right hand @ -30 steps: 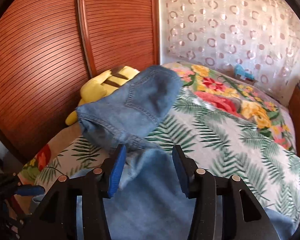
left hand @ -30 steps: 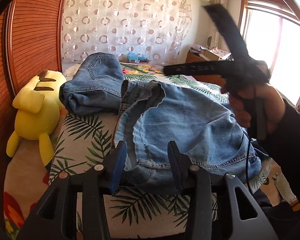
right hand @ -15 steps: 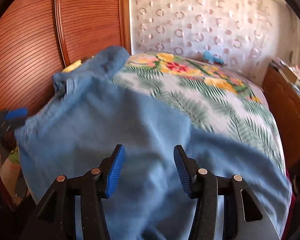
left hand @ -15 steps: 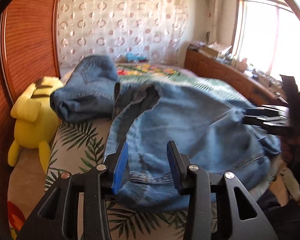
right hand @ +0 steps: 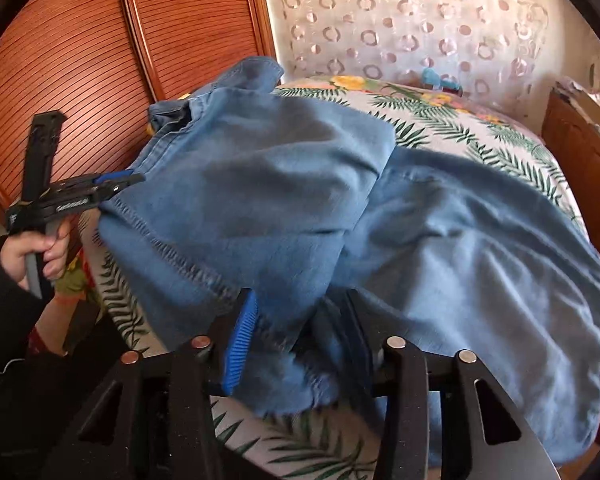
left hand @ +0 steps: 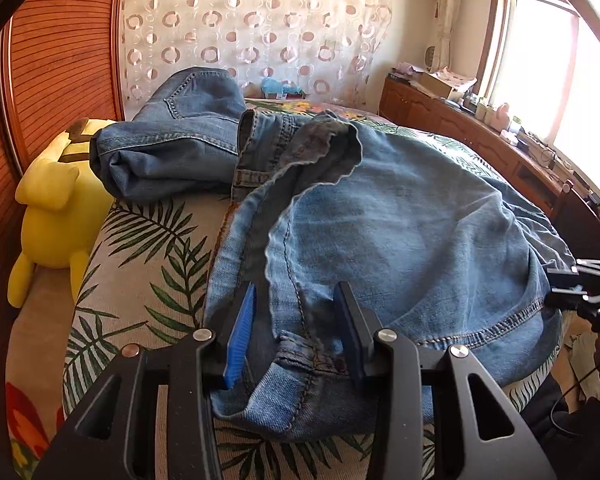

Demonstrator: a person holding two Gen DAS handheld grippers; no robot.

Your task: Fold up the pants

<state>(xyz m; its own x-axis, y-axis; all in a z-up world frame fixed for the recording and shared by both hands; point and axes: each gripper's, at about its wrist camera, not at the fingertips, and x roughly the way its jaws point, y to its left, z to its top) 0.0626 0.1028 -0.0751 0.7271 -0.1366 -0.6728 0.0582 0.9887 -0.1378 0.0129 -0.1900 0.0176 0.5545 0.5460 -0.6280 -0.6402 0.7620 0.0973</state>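
Light blue jeans (left hand: 400, 232) lie spread and rumpled across the near end of the bed. My left gripper (left hand: 296, 316) is open, its fingers straddling the waistband corner at the near left edge. My right gripper (right hand: 300, 324) is open, with a bunched edge of the jeans (right hand: 280, 208) between its fingers. The left gripper also shows in the right wrist view (right hand: 120, 180) at the jeans' far left corner, and the right gripper shows in the left wrist view (left hand: 560, 284) at the jeans' right edge.
A second pair of folded darker jeans (left hand: 172, 148) lies at the back left of the bed (left hand: 148, 280), next to a yellow plush toy (left hand: 52, 204). A wooden slatted wardrobe (right hand: 100, 60) stands left, a low wooden cabinet (left hand: 480, 136) right.
Both grippers have moved down and in to the jeans' near edge. The right gripper swung from high over the bed to the jeans' right side. The jeans have spread flatter.
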